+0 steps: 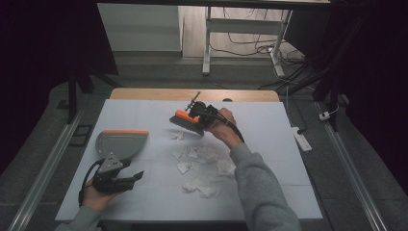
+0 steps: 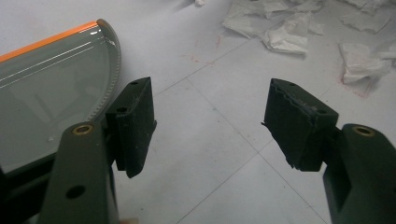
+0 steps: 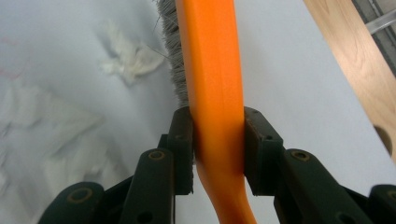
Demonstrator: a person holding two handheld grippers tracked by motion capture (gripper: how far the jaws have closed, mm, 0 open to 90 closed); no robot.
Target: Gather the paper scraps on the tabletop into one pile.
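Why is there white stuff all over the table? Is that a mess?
Yes. Torn paper scraps lie scattered across the middle of the white table. The right gripper holds an orange brush just beyond them, and a grey dustpan waits by the open left gripper.

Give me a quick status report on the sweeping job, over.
Right gripper shut on orange brush, beyond the paper scraps. Left gripper open, empty, beside the dustpan. Nothing between scraps and dustpan.

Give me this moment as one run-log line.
right gripper: shut on brush | left gripper: open, beside dustpan | paper scraps: unswept
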